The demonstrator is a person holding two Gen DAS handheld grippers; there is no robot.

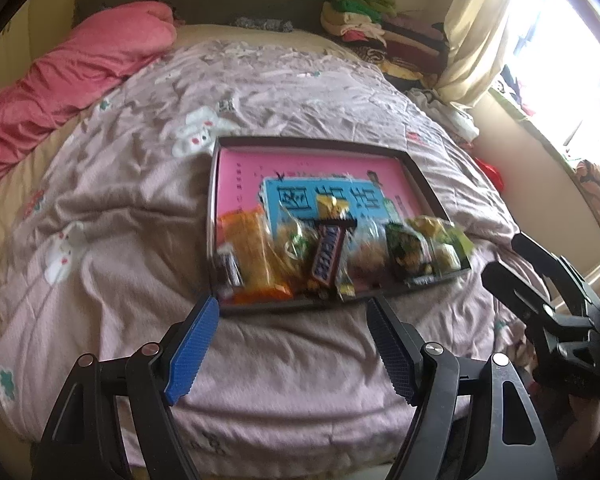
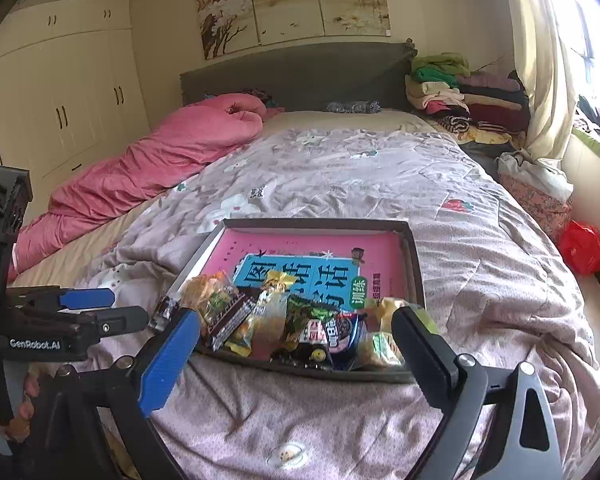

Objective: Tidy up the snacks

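Note:
A shallow dark-rimmed tray (image 1: 316,145) (image 2: 414,256) with a pink and blue printed bottom lies on the bed. Several snack packets are heaped at its near edge: a Snickers bar (image 1: 329,257), an orange packet (image 1: 252,256), green packets (image 1: 410,254), a dark Oreo pack (image 2: 340,338) and a brown wrapper (image 2: 230,316). My left gripper (image 1: 294,350) is open and empty just in front of the tray. My right gripper (image 2: 296,360) is open and empty, its fingers straddling the tray's near edge. Each gripper also shows in the other's view: the right (image 1: 552,312), the left (image 2: 72,312).
The bed has a wrinkled lilac patterned quilt (image 1: 148,208) (image 2: 480,280). A pink duvet (image 1: 68,76) (image 2: 156,168) lies along the left side. Folded clothes (image 2: 460,92) are stacked by the headboard. A red bag (image 2: 582,246) and a curtain (image 2: 540,60) are at the right.

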